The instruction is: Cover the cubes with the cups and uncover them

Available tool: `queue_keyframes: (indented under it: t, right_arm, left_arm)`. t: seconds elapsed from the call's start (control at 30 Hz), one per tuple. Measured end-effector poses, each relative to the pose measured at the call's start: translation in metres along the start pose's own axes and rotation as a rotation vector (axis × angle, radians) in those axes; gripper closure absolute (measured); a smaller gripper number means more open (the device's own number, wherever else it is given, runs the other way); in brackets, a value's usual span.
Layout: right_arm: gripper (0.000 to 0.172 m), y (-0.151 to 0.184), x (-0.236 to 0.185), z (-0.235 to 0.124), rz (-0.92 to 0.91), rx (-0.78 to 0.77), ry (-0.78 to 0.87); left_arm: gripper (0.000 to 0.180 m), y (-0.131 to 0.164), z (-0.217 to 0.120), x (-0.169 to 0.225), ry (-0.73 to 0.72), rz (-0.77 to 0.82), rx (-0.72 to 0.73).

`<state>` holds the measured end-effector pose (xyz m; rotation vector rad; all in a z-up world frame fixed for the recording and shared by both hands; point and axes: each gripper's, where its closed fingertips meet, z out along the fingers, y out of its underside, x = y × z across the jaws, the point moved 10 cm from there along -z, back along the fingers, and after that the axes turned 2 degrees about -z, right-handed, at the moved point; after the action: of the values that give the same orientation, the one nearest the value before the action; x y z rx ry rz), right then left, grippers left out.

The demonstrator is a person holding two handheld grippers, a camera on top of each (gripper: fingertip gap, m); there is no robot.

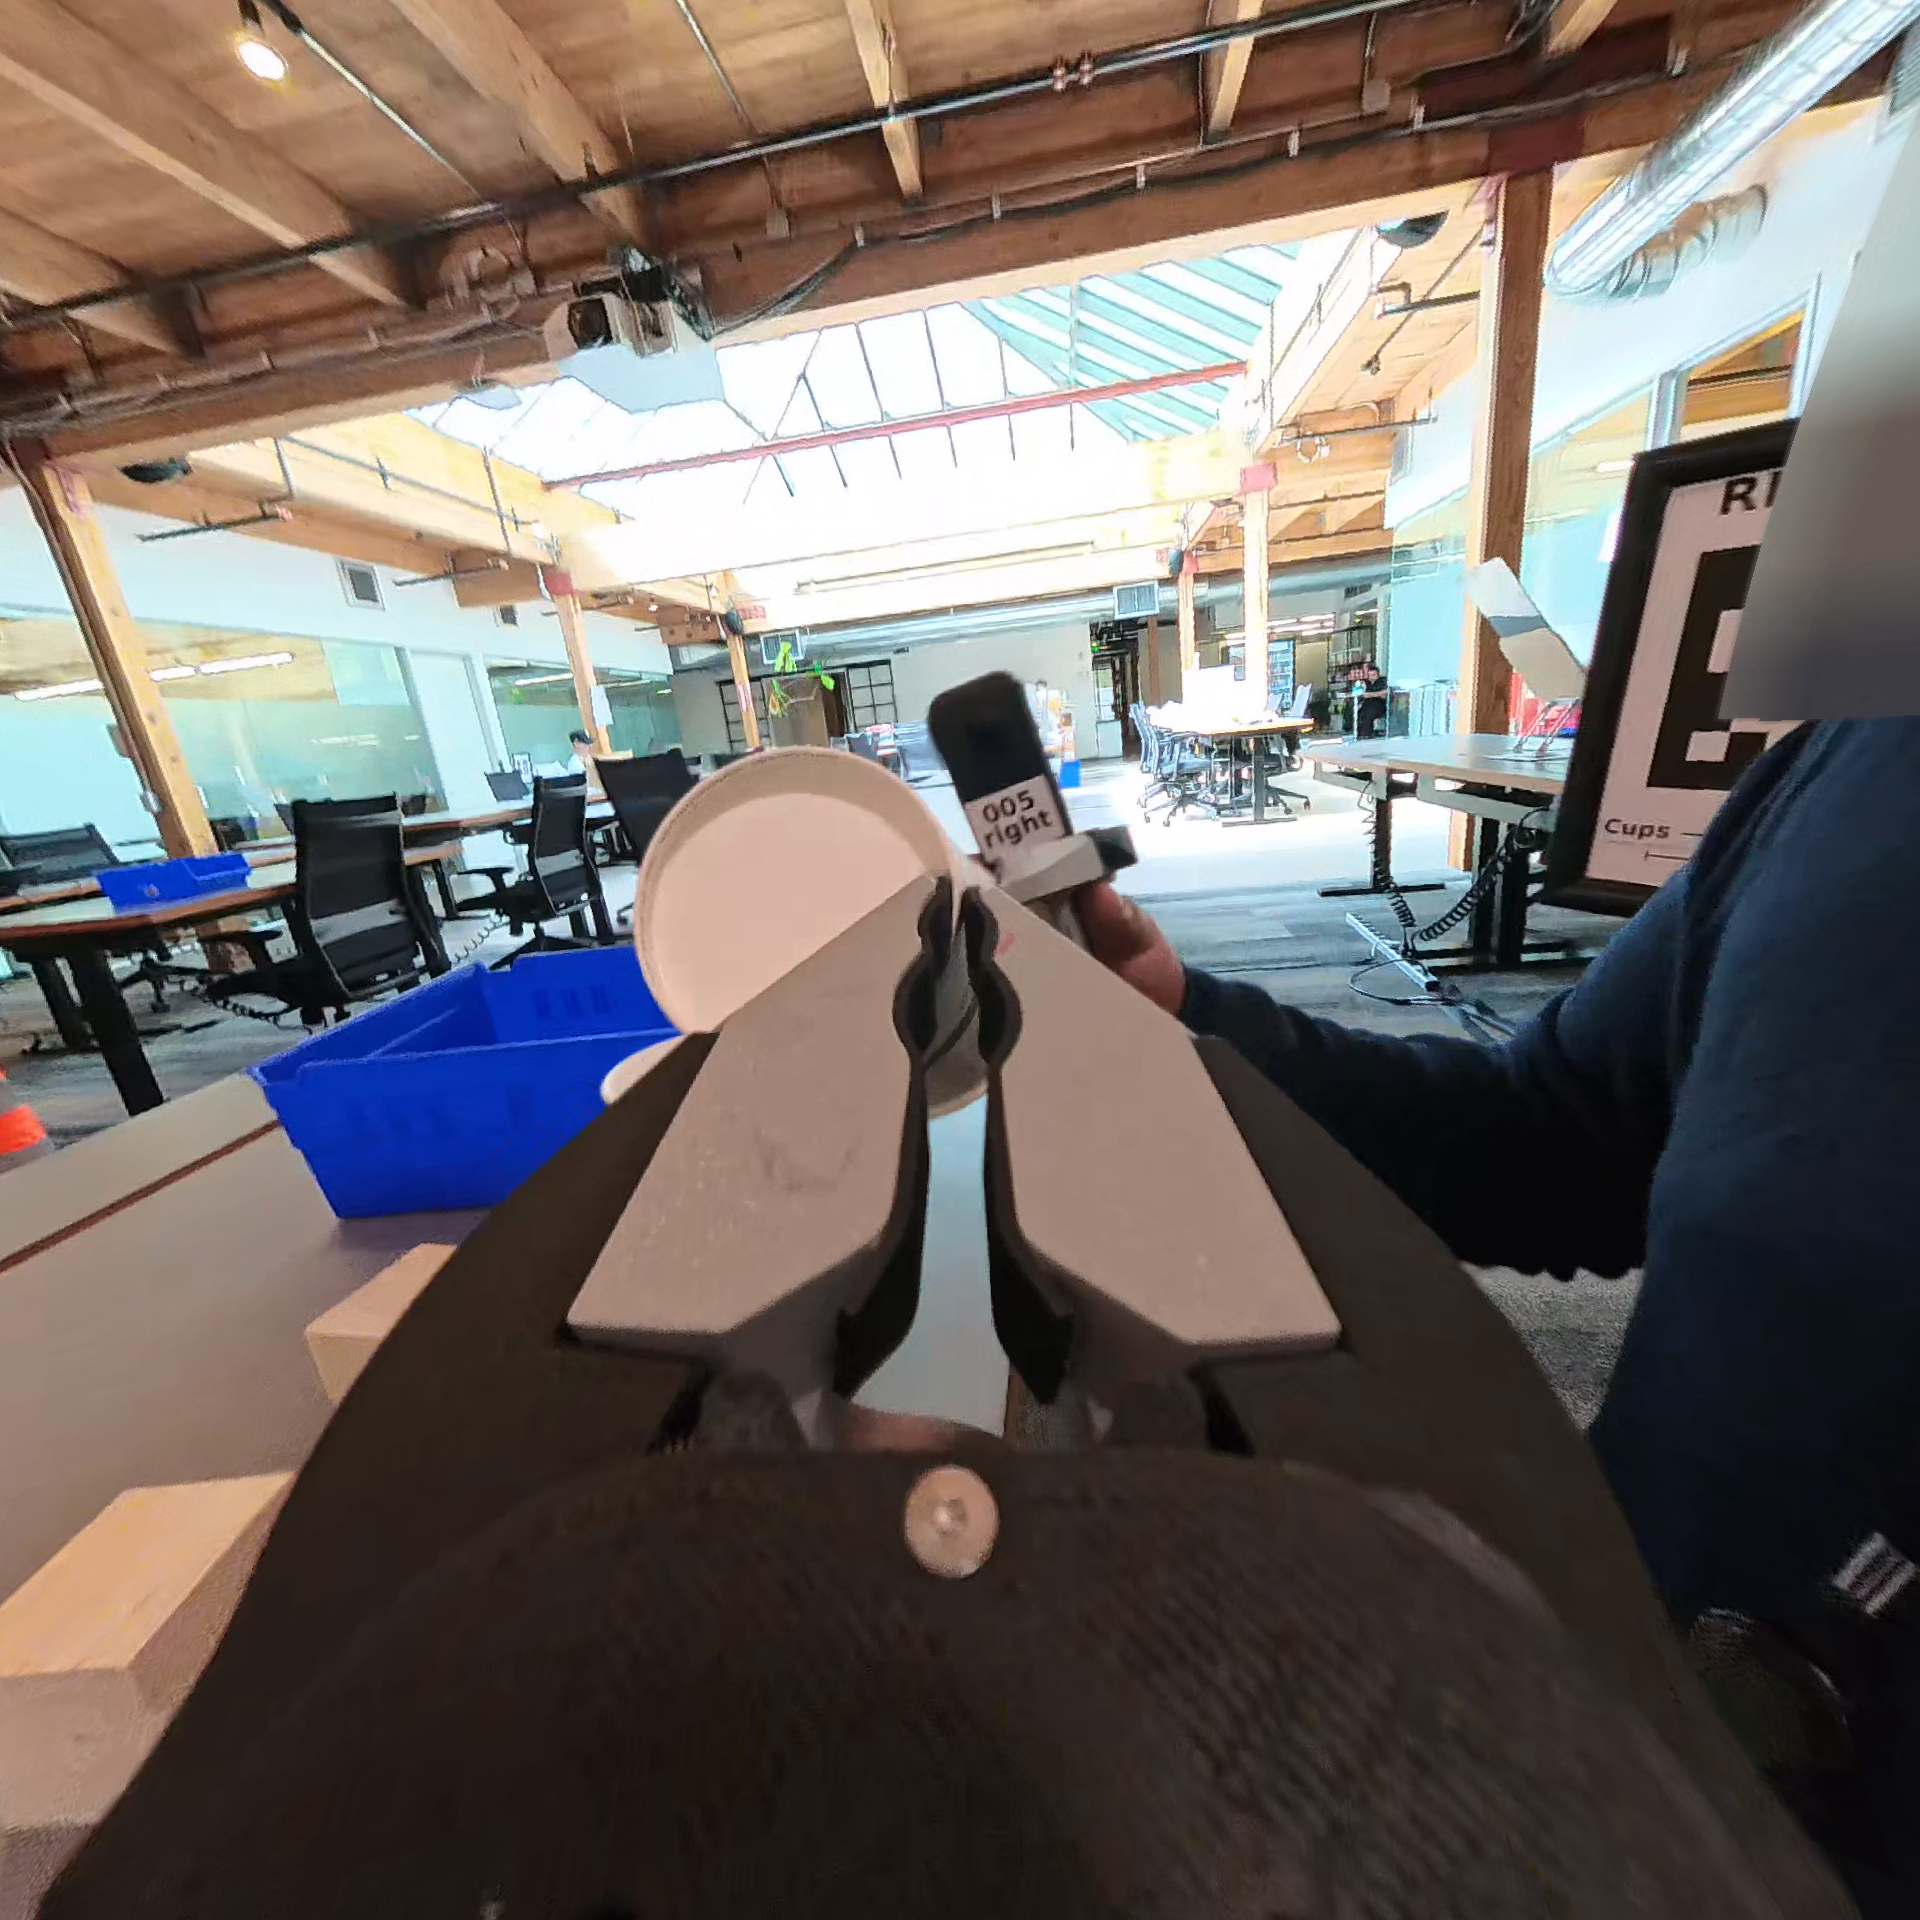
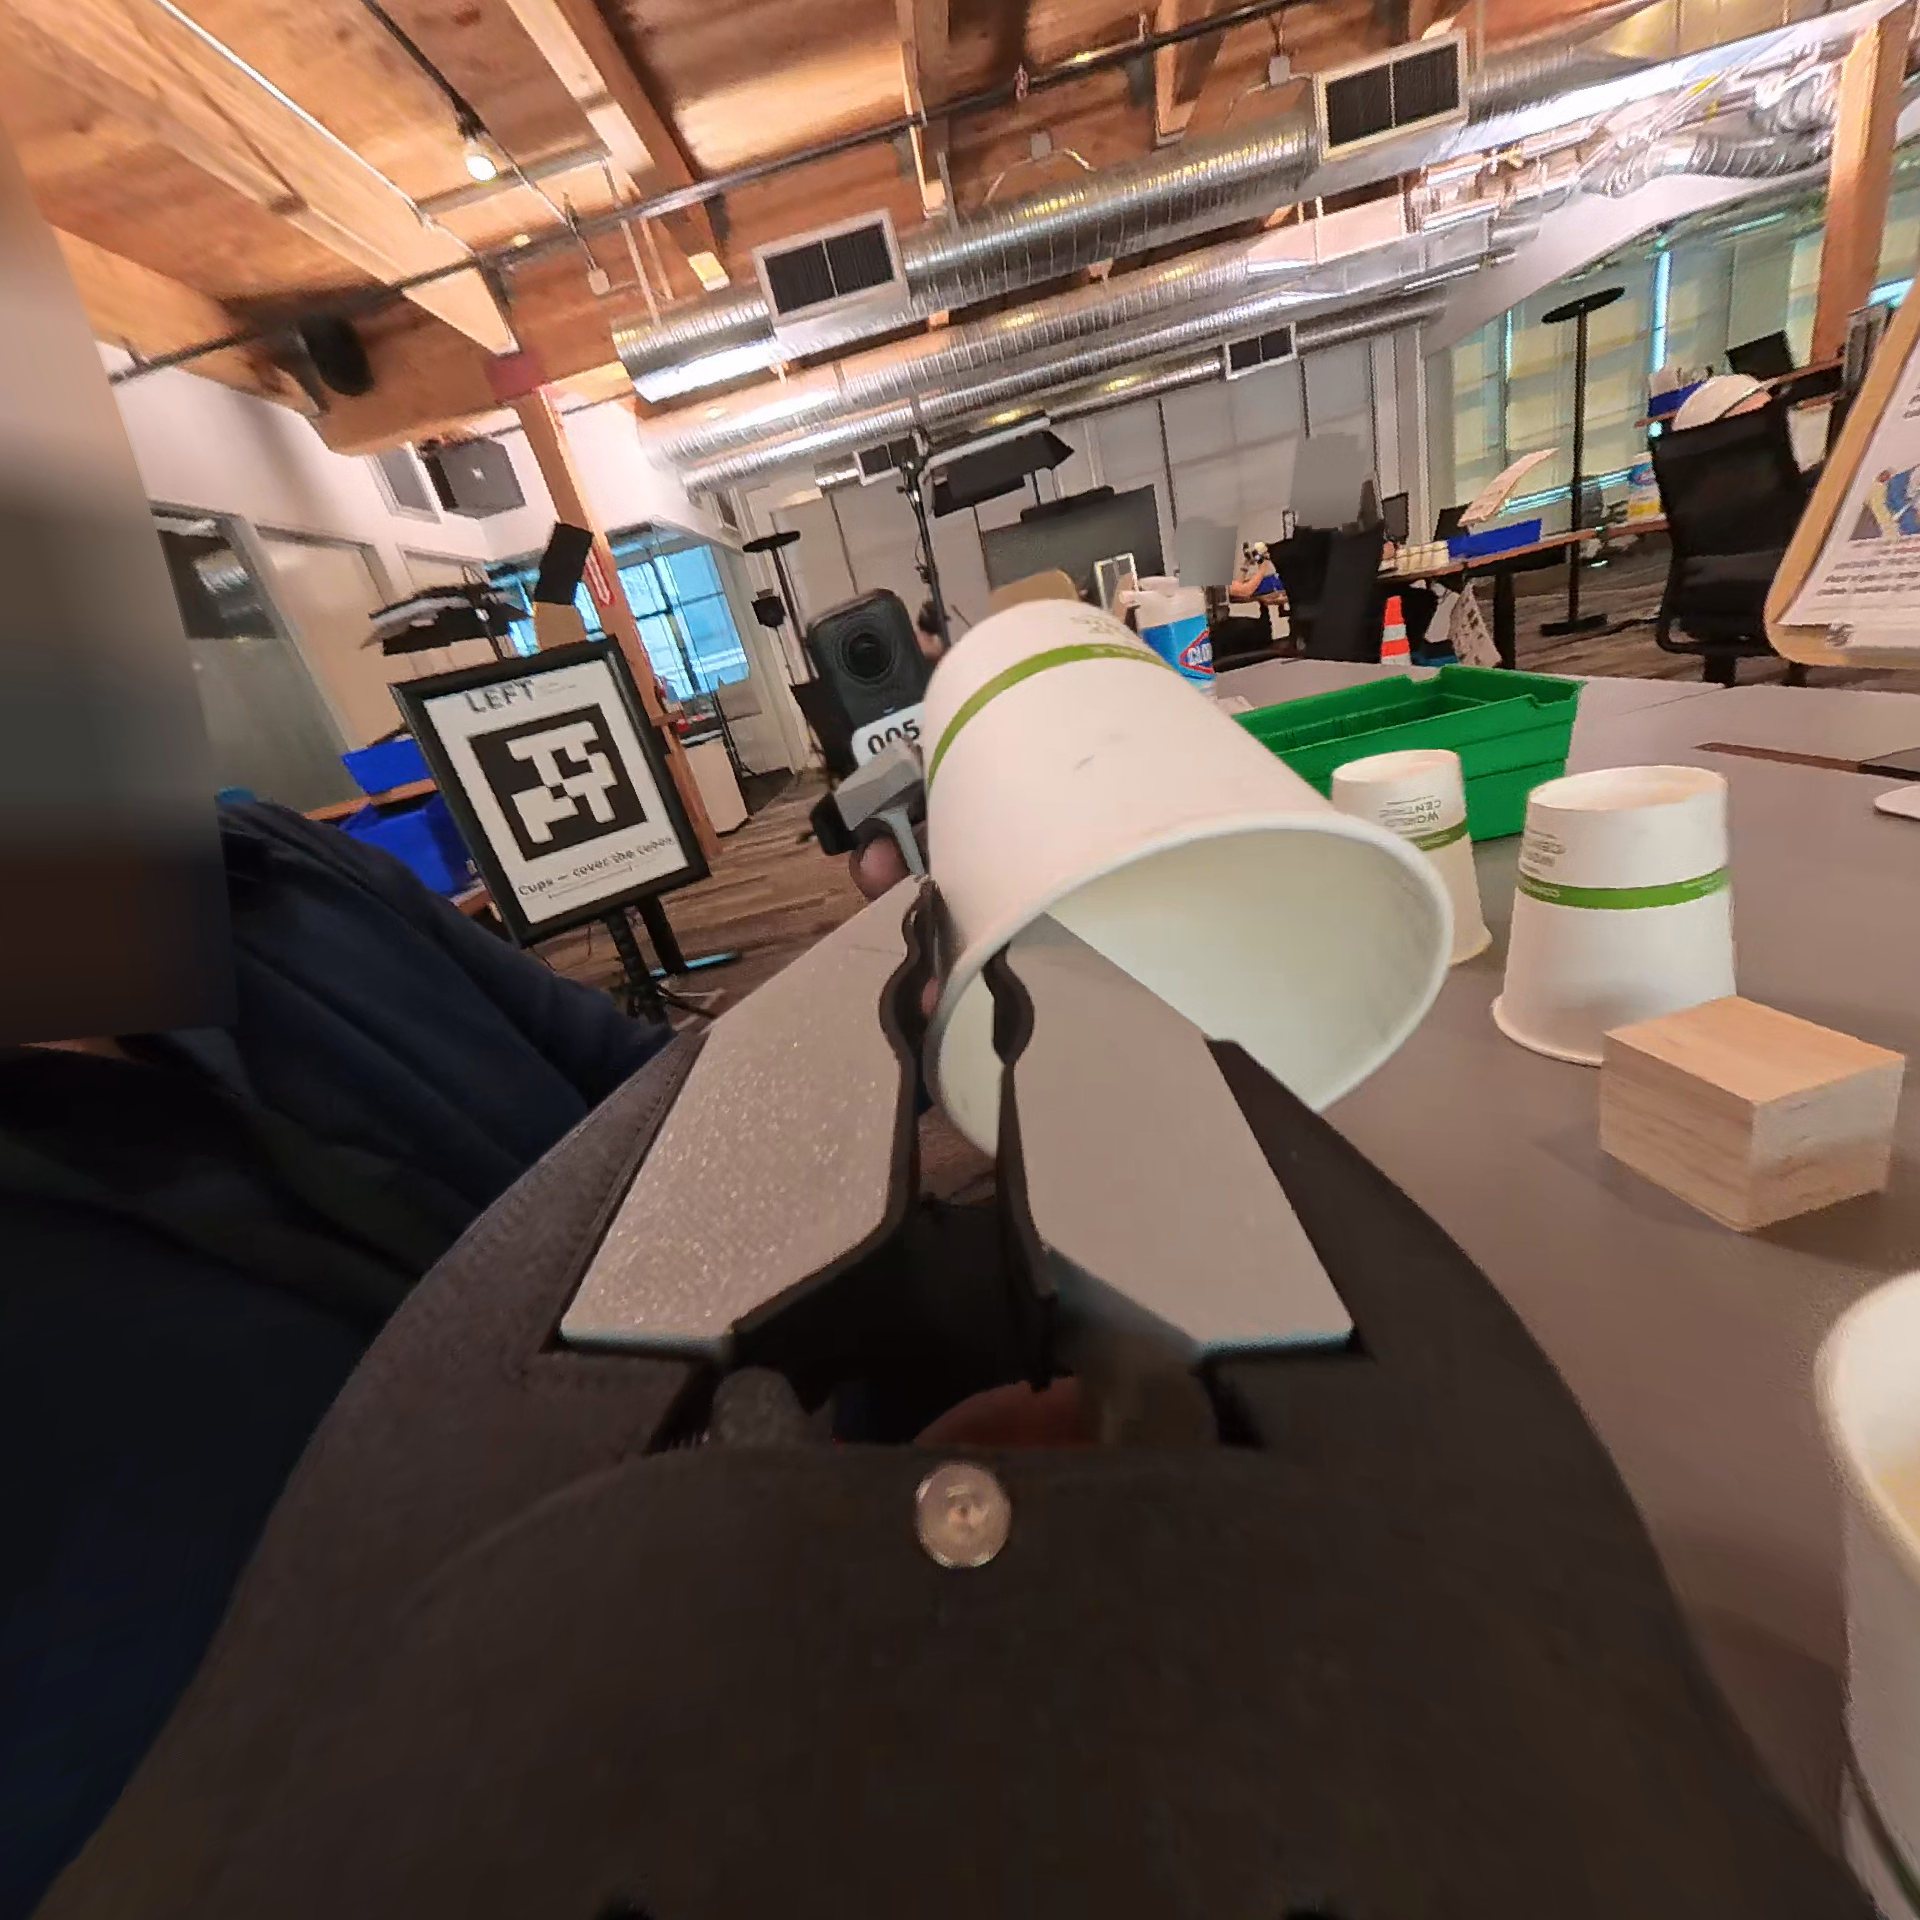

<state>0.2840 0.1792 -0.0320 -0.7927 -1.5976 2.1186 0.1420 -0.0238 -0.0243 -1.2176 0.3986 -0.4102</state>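
Both tongs pinch same white cup point(image 2: 1143, 831) by wall near rim: right tongs point(image 2: 961, 997), left tongs point(image 1: 961, 956). Cup tilted mid-air, mouth toward bare wooden cube point(image 2: 1756, 1112) on tabletop point(image 2: 1558, 1351), likely for covering.

Open-plan office in a converted loft-style building. Overhead, exposed timber ceiling beams point(image 1: 883, 94) and bare silver ventilation ducts point(image 2: 1039, 281) run beneath a skylight point(image 1: 935, 384). Rows of long desks point(image 1: 1226, 727) with black swivel chairs point(image 1: 353, 894) fill the far floor; glass-walled rooms point(image 1: 260, 707) line the far left. In the near field, a grey worktable point(image 2: 1662, 1299) carries a blue plastic bin point(image 1: 468, 1081) and a green tray point(image 2: 1455, 727). A framed marker sign point(image 2: 551, 779) stands on carpet.
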Motion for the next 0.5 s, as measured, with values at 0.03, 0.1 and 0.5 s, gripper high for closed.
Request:
queue_keyframes:
  t: [0.03,0.1,0.5]
  right_arm:
    - [0.171,-0.001,-0.001,0.0,-0.022,-0.016,0.013]
    - [0.172,-0.007,-0.001,-0.001,-0.081,-0.075,0.088]
    - [0.172,-0.099,0.009,-0.035,-0.467,-0.749,0.62]
  left_arm:
    - [0.179,0.003,-0.001,-0.004,-0.023,-0.009,-0.023]
    - [0.177,0.013,-0.003,-0.013,-0.093,-0.007,-0.11]
    - [0.155,0.07,-0.039,-0.056,-0.561,-0.004,-0.658]
